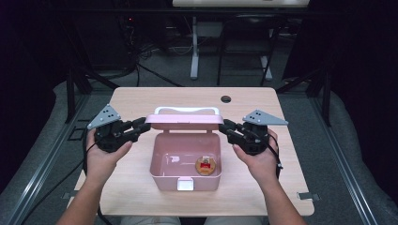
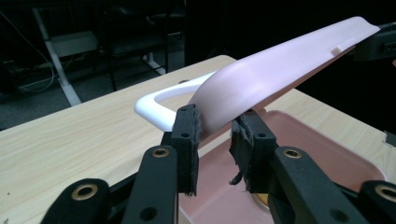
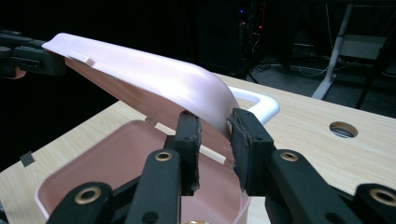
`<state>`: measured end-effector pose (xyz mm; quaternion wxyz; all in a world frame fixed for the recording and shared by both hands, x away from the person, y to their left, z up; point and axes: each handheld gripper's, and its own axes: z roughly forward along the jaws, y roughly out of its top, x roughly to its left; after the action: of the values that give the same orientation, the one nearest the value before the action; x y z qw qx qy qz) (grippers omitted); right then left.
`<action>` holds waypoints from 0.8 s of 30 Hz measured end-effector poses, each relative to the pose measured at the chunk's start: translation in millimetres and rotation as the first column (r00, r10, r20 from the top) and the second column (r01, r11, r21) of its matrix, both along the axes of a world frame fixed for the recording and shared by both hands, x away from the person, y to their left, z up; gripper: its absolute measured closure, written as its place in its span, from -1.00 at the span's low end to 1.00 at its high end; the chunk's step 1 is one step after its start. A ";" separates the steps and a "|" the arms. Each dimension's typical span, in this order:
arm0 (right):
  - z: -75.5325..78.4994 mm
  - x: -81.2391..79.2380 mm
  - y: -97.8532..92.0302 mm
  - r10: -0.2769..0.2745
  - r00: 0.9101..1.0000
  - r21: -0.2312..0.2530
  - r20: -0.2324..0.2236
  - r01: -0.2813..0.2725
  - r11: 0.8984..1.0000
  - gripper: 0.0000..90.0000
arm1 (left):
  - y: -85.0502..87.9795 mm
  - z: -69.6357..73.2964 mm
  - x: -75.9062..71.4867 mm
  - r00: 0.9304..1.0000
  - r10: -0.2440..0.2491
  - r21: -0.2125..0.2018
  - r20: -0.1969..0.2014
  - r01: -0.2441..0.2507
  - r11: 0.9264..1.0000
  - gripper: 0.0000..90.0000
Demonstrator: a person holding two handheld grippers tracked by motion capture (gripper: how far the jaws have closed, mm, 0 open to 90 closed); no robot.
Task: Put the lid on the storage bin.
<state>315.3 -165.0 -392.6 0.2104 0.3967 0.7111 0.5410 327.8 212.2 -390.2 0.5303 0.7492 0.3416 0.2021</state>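
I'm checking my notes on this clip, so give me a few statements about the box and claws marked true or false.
1. The pink box is open, its lid raised. True.
2. The left claw and the right claw each sit at one end of the lid. True.
3. The box is empty. False: a small round thing lies inside.
4. The handle is black. False: it is white.
5. The table has a round hole near its far edge. True.
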 end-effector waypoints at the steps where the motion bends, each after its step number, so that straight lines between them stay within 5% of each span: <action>1: 0.0 0.0 0.0 0.000 1.000 0.000 0.000 0.000 1.000 0.61 | 0.0 0.0 0.0 1.000 0.000 0.000 0.000 0.000 1.000 0.56; 24: -8.5 -15.1 1.5 -0.006 1.000 -0.007 -0.012 0.006 1.000 0.58 | 0.2 -5.2 -16.6 1.000 -0.005 0.024 0.005 0.005 1.000 0.56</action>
<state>300.3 -163.4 -401.2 0.2093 0.4011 0.7131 0.5356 311.3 212.3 -395.4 0.5228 0.7558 0.3358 0.2067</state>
